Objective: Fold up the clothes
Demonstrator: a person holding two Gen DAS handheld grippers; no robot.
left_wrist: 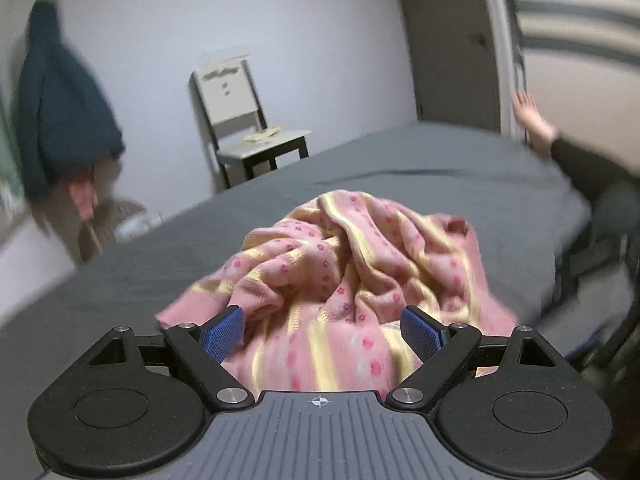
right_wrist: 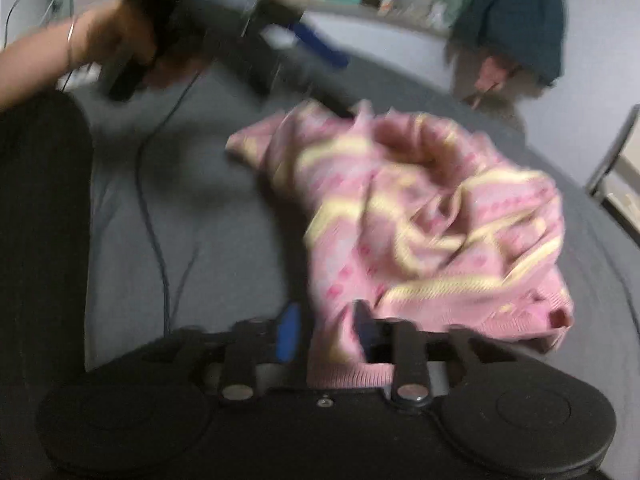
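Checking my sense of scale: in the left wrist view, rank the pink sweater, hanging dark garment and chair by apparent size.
1. pink sweater, though it lies nearest the camera, which inflates it.
2. hanging dark garment.
3. chair, farther away, so its real rank is unsure.

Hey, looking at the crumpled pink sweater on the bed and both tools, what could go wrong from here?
1. The right tool has pink sweater fabric between its fingers, though the blurred view hides how firm the grip is, so a lift may drop it.
2. The sweater lies bunched, so the open left tool may pinch several layers.
3. A thin cable crosses the grey sheet and might snag.
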